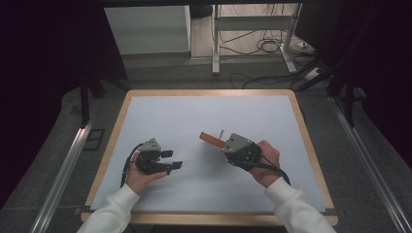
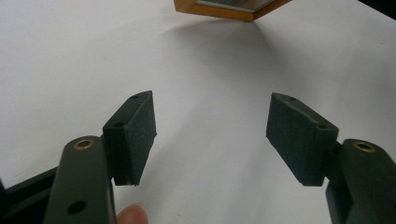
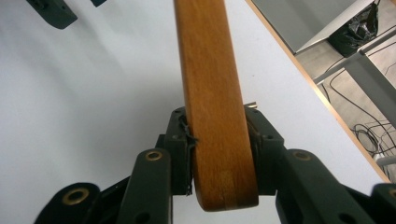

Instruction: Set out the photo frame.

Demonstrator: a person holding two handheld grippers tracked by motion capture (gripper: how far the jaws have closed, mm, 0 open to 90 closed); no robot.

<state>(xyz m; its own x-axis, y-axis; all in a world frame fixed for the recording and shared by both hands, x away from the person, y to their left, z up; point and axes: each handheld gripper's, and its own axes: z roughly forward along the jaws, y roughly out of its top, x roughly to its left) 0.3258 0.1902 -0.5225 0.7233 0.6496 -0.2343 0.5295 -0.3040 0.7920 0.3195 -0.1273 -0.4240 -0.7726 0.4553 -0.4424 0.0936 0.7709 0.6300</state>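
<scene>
The wooden bar [image 3: 215, 98], smooth, orange-brown and round-ended, is clamped between the right gripper [image 3: 219, 140] jaws above the white table [image 1: 194, 111], its long axis pointing away toward the left gripper [image 2: 210, 133], whose jaws stand apart, holding nothing.

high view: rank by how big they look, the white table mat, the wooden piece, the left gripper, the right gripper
1. white table mat
2. left gripper and right gripper: look about alike, not ranked
3. wooden piece, partly hidden in the right gripper's fingers
</scene>
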